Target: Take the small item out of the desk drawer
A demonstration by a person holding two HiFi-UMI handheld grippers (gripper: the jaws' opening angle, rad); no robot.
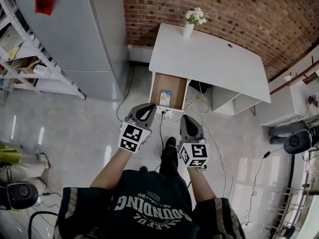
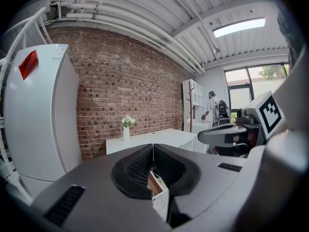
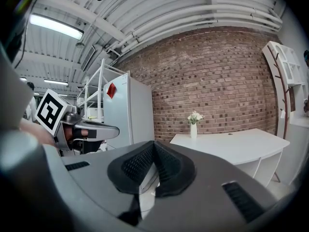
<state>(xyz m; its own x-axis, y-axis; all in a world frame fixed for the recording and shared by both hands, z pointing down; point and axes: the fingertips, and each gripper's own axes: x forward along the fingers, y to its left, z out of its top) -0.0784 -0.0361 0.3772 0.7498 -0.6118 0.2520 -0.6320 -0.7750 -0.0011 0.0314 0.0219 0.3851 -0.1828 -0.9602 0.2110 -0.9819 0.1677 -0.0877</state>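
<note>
A white desk [image 1: 209,59] stands against the brick wall, and its drawer [image 1: 157,89] is pulled out toward me. A small colourful item [image 1: 165,98] lies in the drawer near its front. My left gripper [image 1: 148,107] is shut and empty, held a little short of the drawer's front left corner. My right gripper [image 1: 187,119] hovers to the right of the drawer front, its jaws together with nothing in them. In the left gripper view the left gripper [image 2: 153,146] points at the drawer [image 2: 157,187]. In the right gripper view the right gripper [image 3: 154,143] points toward the desk [image 3: 231,146].
A vase of white flowers [image 1: 192,20] sits on the desk's far left corner. A tall grey fridge [image 1: 75,34] stands left of the desk. White cables and a power strip [image 1: 167,114] lie on the floor below the drawer. A metal shelf [image 1: 25,54] is far left.
</note>
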